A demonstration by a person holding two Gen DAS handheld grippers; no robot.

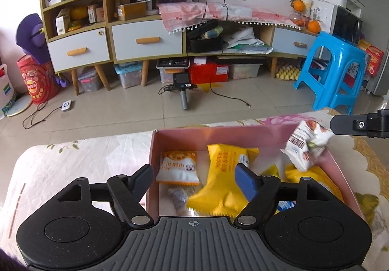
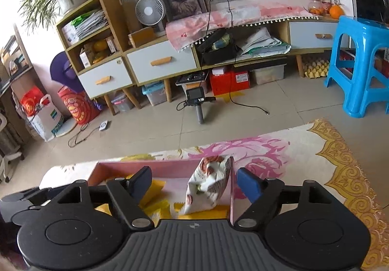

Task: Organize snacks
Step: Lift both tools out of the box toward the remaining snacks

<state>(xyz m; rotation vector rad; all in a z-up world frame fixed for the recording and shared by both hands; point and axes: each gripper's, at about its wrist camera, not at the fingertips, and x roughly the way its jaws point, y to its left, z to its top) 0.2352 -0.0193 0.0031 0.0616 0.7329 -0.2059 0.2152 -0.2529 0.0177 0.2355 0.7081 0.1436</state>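
Left wrist view: my left gripper (image 1: 194, 180) over pink box (image 1: 155, 149), fingers apart, nothing clamped; yellow pack (image 1: 222, 161) blurred between, prob. just dropped in.
Box contents: orange-white pack (image 1: 178, 166) lies flat, seen here only.
Right wrist view: my right gripper (image 2: 194, 183) fingers apart; white-red pack (image 2: 209, 186) leans by box's right wall, free.

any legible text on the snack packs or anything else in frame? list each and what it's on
None fully legible.
White and orange snack packet: large Chinese characters, too blurred to quote.
Yellow snack bag: orange print, motion-blurred.
White and red packet: dark print block, unreadable.
Red bucket: printed logo, too small.
Red box: white label, too small.
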